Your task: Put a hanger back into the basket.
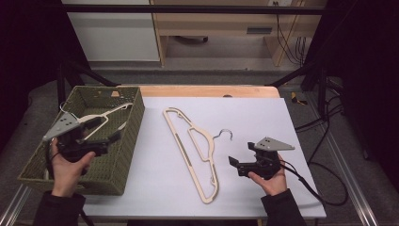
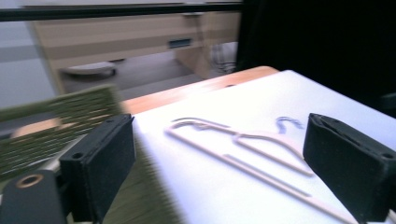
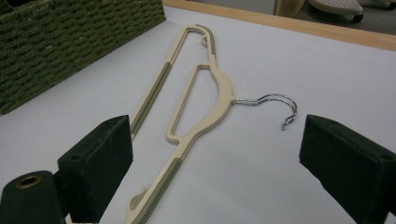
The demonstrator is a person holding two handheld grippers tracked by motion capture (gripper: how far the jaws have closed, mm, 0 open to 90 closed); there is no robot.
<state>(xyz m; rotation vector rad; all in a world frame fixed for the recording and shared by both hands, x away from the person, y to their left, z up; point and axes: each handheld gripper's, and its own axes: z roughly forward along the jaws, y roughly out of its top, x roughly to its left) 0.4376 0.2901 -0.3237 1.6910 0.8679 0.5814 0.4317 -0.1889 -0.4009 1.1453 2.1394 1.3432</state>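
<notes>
A beige hanger (image 1: 183,153) with a metal hook lies flat on the white sheet in mid-table. A second beige hanger (image 1: 101,115) rests inside the green woven basket (image 1: 127,150) at the left. My left gripper (image 1: 109,131) hovers over the basket's near right side, open and holding nothing. In the left gripper view the left gripper (image 2: 224,168) looks across the sheet at the table hanger (image 2: 268,139). My right gripper (image 1: 241,153) sits low just right of that hanger's hook, open. In the right gripper view the right gripper (image 3: 215,168) has hanger (image 3: 222,93) and hook (image 3: 275,100) ahead of its jaws, untouched.
The basket (image 3: 70,42) stands off the sheet's left edge. A wooden table edge (image 1: 207,91) runs along the back. Black frame bars and cables flank the table on the right (image 1: 324,155). Bare sheet stretches behind and right of the hanger.
</notes>
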